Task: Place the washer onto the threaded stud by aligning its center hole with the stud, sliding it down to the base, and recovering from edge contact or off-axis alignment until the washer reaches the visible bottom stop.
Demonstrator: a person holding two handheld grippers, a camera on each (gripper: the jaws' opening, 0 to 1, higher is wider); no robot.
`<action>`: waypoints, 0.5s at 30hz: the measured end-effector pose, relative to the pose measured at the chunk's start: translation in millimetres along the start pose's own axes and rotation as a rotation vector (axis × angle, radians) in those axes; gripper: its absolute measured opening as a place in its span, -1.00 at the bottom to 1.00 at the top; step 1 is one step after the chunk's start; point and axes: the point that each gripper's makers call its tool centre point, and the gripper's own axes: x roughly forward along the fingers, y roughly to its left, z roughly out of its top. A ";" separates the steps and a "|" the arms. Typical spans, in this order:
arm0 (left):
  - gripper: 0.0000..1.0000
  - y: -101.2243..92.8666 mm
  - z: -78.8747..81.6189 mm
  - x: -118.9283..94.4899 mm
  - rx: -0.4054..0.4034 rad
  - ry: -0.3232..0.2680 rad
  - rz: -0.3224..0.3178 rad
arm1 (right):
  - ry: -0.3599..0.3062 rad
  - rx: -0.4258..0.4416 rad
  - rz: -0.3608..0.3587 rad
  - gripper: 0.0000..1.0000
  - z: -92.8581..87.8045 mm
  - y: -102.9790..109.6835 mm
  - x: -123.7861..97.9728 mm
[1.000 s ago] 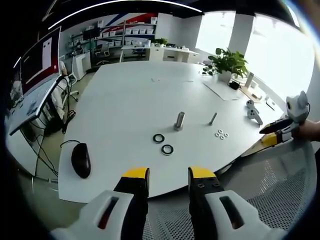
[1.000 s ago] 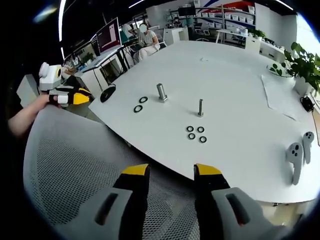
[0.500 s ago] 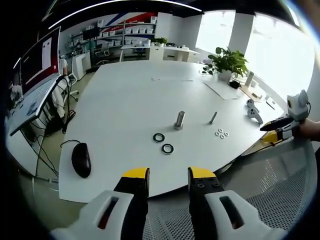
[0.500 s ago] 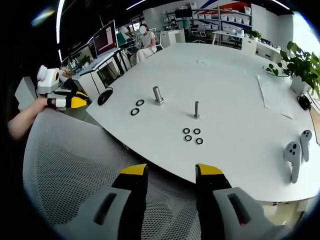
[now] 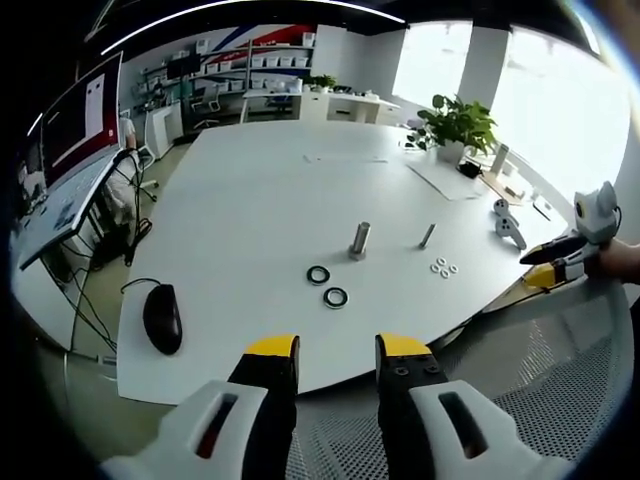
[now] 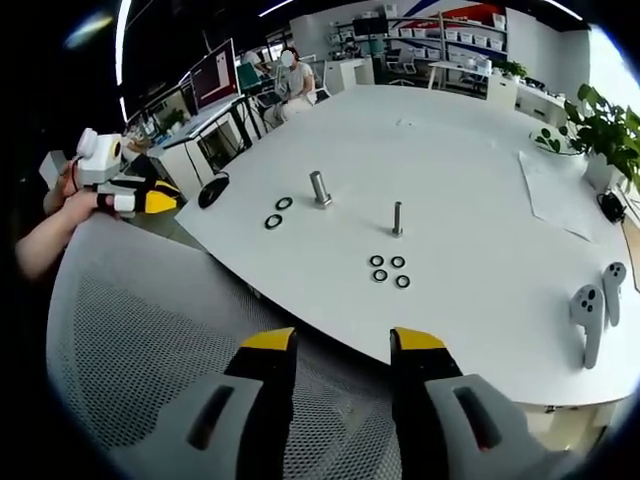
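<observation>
You're looking over a big white table point(image 6: 480, 150), a mesh chair back point(image 6: 150, 340) below both hand-held grippers — left hand-held gripper point(image 5: 335, 350) and right hand-held gripper point(image 6: 343, 342) each with jaws parted, holding nothing. Mid-table the threaded stud point(image 6: 397, 218) stands upright, four small washers point(image 6: 389, 269) lying just beside it — a thicker cylinder point(image 6: 320, 187) and two black rings point(image 6: 279, 212) nearby.
</observation>
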 end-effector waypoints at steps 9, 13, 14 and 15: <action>-0.43 -0.9 -0.6 0.1 0.001 0.005 -0.002 | 0.002 0.000 0.009 -0.22 0.1 2.3 0.3; -0.42 -1.8 -0.3 0.3 -0.003 0.008 -0.011 | 0.003 0.001 0.014 -0.22 0.1 3.0 0.6; -0.42 -2.4 -1.1 0.2 -0.002 0.015 -0.013 | 0.002 0.002 0.015 -0.22 0.3 3.2 0.5; -0.42 -2.1 -0.6 0.3 0.000 0.012 -0.012 | 0.000 0.002 0.014 -0.22 0.6 3.1 0.5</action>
